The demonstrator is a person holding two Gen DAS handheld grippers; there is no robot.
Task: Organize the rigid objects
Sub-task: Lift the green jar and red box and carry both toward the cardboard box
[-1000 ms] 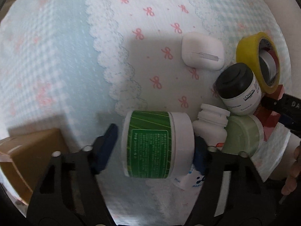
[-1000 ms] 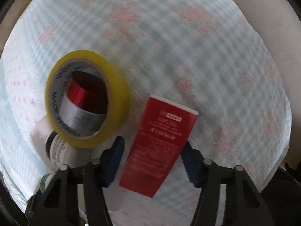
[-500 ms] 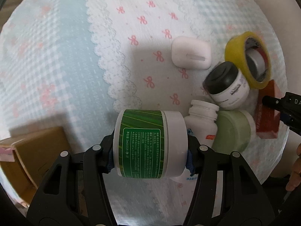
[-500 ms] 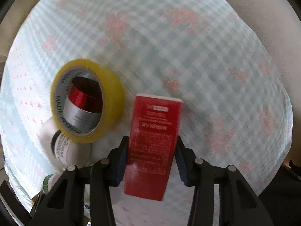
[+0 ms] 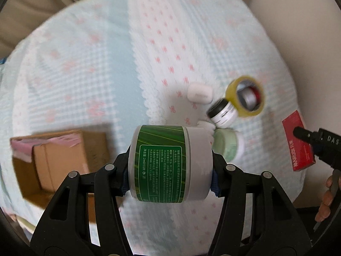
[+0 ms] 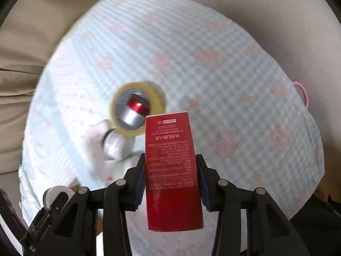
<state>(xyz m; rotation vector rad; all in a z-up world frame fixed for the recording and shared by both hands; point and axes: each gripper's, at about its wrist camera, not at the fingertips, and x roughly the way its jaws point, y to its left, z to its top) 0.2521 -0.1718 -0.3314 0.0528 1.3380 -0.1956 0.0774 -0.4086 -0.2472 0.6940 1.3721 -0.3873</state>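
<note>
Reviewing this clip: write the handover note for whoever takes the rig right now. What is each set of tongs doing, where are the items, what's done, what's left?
Left tongs: shut on the green jar, held on its side above the bed.
Right tongs: shut on the red box, also lifted.
Cardboard box: open, on the bedspread to the left; nothing seen in it yet.
Still in the pile: yellow tape roll with a red-and-silver item inside it, black-capped white jar, pale green jar, white case.
Left to do, likely: place both held items, then clear the pile.
</note>
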